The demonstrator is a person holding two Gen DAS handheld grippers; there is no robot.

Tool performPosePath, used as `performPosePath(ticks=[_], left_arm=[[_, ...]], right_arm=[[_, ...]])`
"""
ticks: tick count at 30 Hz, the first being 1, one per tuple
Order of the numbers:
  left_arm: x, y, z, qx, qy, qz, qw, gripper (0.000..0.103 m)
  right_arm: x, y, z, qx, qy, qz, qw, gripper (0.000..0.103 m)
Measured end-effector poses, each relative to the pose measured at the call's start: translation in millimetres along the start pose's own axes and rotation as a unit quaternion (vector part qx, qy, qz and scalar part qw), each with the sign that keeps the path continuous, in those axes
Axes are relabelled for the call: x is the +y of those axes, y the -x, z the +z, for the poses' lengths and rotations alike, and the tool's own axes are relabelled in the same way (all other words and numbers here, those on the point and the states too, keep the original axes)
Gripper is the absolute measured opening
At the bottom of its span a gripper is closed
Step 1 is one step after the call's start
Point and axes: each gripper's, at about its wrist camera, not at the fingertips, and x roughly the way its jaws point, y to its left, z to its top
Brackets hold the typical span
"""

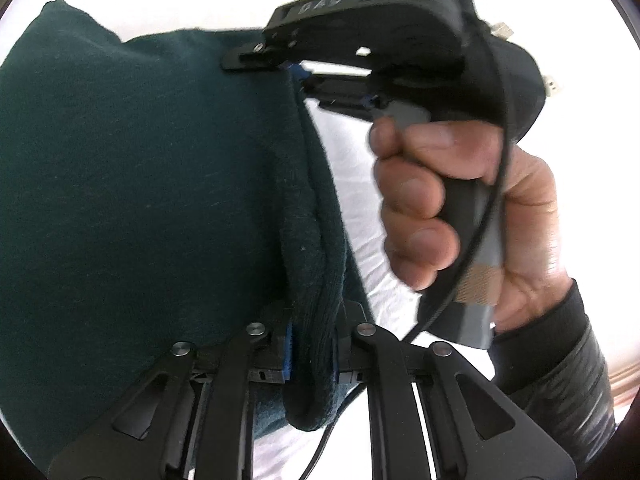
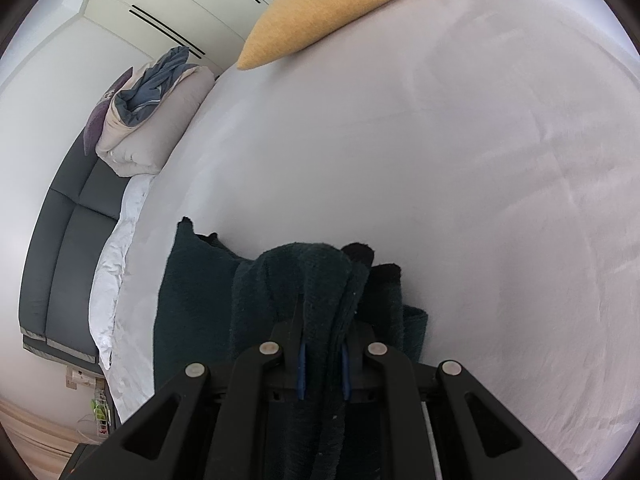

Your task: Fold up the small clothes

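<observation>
A dark green knit garment [image 1: 140, 184] hangs over the white bed sheet [image 1: 352, 168], held along one edge by both grippers. My left gripper [image 1: 312, 356] is shut on the thick hem at the near end. My right gripper [image 1: 294, 74] shows in the left wrist view at the far end of the same edge, held by a bare hand [image 1: 452, 204], and is shut on it. In the right wrist view the right gripper [image 2: 323, 372] clamps bunched folds of the garment [image 2: 200, 300], which drapes down to the left.
The bed sheet [image 2: 440, 184] stretches wide to the right and far side. A yellow pillow [image 2: 332, 8] lies at the far edge. A rolled duvet with blue cloth [image 2: 156, 108] sits at the left by a grey headboard [image 2: 68, 240].
</observation>
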Motion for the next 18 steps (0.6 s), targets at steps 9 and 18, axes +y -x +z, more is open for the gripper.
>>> performPosePath(ticks=[9,18], left_arm=[[20.6,59.7,-32.7,-0.02,-0.046,-0.033,0.9982,0.073],[106.8,176.6,-61.7,-0.077,-0.065,-0.017,0.9948,0.073]], right_arm=[[-22.8,12.8,-8.1,0.025,-0.059,0.063,0.996,0.037],[-15.7,59.4,-71.1,0.036,-0.055,0.095,0.993,0.045]])
